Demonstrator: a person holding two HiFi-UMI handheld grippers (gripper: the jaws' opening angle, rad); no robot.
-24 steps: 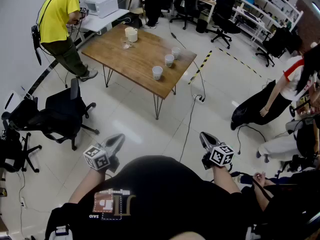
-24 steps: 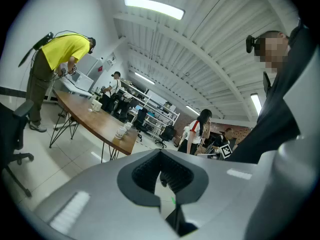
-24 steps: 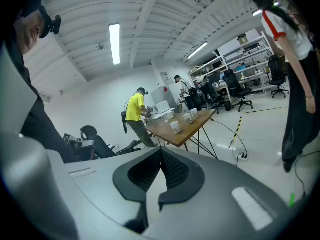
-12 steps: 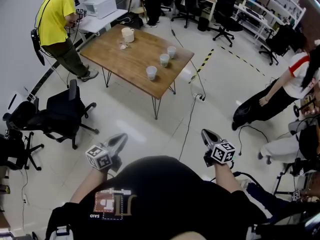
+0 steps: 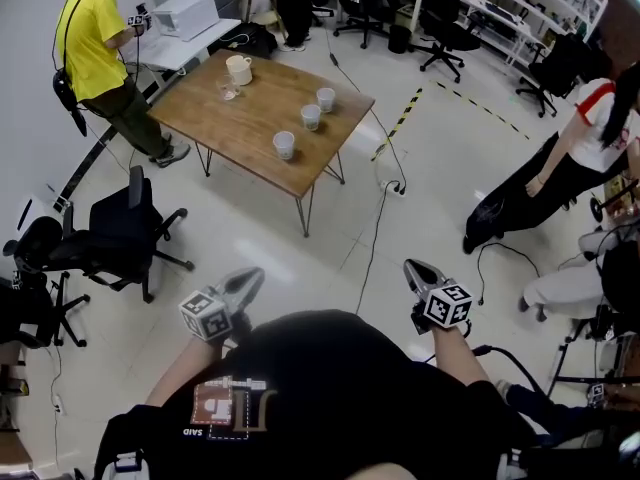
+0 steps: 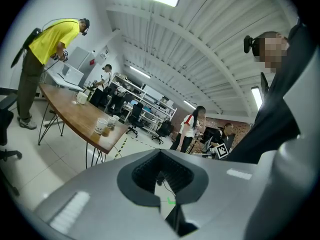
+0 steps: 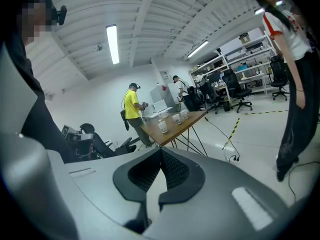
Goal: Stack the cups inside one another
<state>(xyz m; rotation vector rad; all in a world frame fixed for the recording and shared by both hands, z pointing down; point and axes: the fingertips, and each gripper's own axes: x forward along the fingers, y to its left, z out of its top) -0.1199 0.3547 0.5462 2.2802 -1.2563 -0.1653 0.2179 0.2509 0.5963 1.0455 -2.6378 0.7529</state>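
Wooden table (image 5: 255,113) bears three white cups (image 5: 311,117) and one mug (image 5: 238,69).

on the table (image 5: 215,118), three cups (image 5: 311,116) line up from 5 to 3 o'clock of its middle; a mug (image 5: 238,69) at 11; a chair (image 5: 120,233) on the floor at 7.

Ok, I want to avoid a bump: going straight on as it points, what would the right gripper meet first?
Most likely bare floor: the right gripper tilts slightly down with nothing before it. The wooden table with the cups lies roughly in that line beyond, though depth is unclear.
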